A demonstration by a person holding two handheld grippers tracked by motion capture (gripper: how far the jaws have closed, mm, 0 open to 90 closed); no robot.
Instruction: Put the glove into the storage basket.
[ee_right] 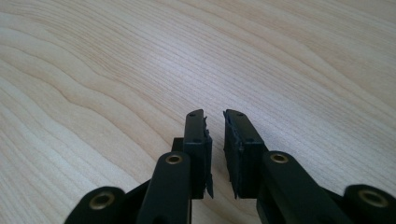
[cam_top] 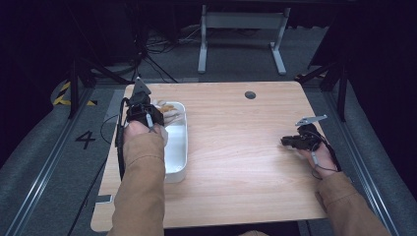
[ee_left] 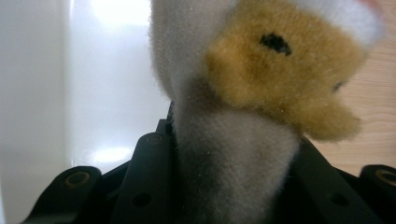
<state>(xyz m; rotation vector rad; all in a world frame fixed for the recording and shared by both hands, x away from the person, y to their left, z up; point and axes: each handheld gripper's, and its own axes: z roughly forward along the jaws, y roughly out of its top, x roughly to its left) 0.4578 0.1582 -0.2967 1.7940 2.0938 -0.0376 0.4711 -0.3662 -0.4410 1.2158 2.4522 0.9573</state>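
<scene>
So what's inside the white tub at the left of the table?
At the white tub's far end, the left gripper holds a grey and tan plush toy in its jaws. The near half looks bare. The hand and gripper cover the tub's left side.

The right gripper (ee_right: 215, 116) looks along its two black jaws, which stand nearly closed with a narrow gap between them and hold nothing. Under them lies the light wooden table (ee_right: 116, 70), its grain running across.
</scene>
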